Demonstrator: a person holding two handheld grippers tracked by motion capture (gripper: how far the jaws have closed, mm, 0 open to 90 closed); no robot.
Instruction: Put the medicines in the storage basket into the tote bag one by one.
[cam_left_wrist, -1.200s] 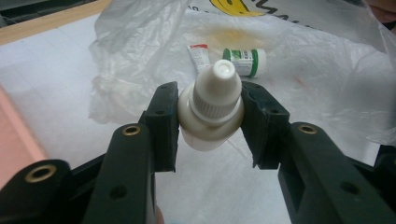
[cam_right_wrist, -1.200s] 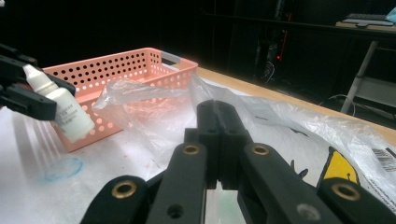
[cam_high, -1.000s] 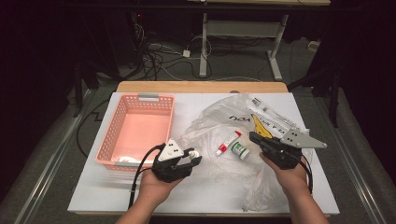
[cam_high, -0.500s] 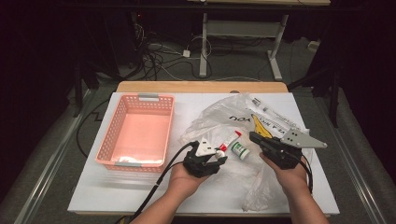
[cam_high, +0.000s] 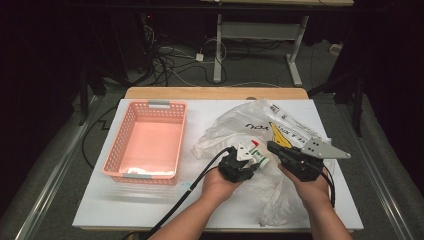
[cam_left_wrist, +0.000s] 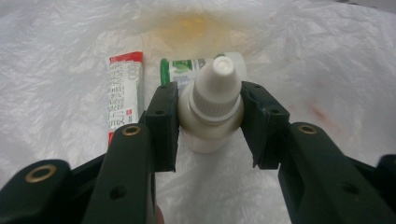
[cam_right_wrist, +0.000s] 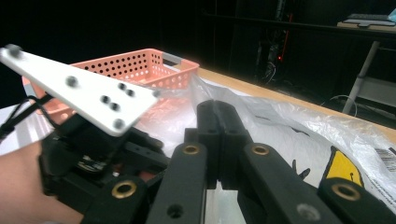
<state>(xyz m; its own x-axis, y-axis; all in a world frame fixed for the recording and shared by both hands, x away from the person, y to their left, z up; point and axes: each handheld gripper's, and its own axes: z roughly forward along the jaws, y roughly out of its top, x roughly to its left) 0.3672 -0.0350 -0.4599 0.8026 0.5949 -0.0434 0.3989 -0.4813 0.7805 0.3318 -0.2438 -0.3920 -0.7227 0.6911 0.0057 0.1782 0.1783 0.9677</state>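
Note:
A small white dropper bottle (cam_left_wrist: 212, 100) with a ribbed white cap stands between the jaws of my left gripper (cam_left_wrist: 210, 116), and both pads press on its shoulders. The left gripper (cam_high: 248, 156) hangs low over a crumpled clear plastic bag (cam_high: 235, 127) in the middle of the table. Just past the bottle, a red-and-white tube (cam_left_wrist: 123, 88) and a green-labelled bottle (cam_left_wrist: 187, 67) lie on the bag. My right gripper (cam_high: 271, 147) is shut, its jaws pinching a raised fold of the bag (cam_right_wrist: 187, 93), a little to the right of the left gripper.
A pink perforated basket (cam_high: 111, 150) sits on the left of the white tabletop; its rim (cam_right_wrist: 140, 65) shows beyond the bag in the right gripper view. Packets with a yellow print (cam_high: 280, 135) lie under the bag. Cables and table legs fill the dark floor behind.
My left hand has moved right from beside the basket and dropped lower, to over the bag next to the right gripper. The right gripper has stayed put.

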